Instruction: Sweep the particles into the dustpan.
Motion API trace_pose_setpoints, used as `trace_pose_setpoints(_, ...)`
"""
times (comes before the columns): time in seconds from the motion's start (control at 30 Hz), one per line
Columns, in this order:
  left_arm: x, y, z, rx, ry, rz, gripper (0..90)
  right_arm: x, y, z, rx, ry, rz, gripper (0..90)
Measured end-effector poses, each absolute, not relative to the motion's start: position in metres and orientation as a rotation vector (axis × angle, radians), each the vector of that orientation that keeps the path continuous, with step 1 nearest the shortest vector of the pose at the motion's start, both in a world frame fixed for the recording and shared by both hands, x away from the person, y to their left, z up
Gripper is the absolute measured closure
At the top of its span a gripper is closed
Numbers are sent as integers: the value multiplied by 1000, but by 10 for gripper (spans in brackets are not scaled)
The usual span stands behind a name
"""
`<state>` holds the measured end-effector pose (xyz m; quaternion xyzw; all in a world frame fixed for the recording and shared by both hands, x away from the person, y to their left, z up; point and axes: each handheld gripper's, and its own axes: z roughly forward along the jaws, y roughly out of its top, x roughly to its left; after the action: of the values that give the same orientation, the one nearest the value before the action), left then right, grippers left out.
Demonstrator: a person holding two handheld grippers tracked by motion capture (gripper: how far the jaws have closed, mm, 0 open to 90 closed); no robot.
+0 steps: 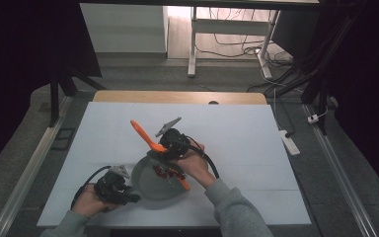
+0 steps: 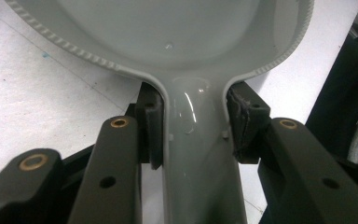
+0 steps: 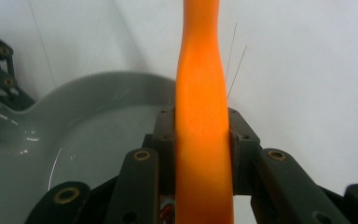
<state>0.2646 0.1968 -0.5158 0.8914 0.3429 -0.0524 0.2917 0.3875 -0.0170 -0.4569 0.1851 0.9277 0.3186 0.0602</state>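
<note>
1. Worktop (image 1: pixel 237 123), white and rectangular with a pale wooden strip along its far edge, carries a round grey plastic pan (image 1: pixel 150 181) near the middle of its near edge.
2. The left hand-held gripper (image 1: pixel 133 197) sits at the near-left part of the worktop, its jaws closed on the pan's flat grey handle (image 2: pixel 198 154); the left gripper view shows both black pads (image 2: pixel 151 123) pressing the handle's sides just below the ridged rim.
3. The right hand-held gripper (image 1: pixel 164 149) is over the far edge of the pan, its jaws clamped on a long orange plastic spatula (image 1: pixel 148 138).
4. The spatula runs diagonally, one end pointing toward the far-left of the worktop, the other end low over the pan's right side.
5. In the right gripper view the spatula's orange handle (image 3: pixel 203 116) stands between the pads, with the pan's grey bowl (image 3: pixel 98 135) to its left.
</note>
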Motion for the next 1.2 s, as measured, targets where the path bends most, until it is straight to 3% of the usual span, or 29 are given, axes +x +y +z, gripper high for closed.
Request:
trace_pose_setpoints(0.6,265,197,-516,2371,919,-145,613,418,-35,-461,691,2681,890,706)
trace_pose_setpoints(1.03,265,201,-516,2367,940,-166,613,430,-16,-479,688,2701,770,707)
trace_pose_setpoints(1.2,265,202,-516,2367,939,-168,613,416,-1,-480,595,2732,722,707)
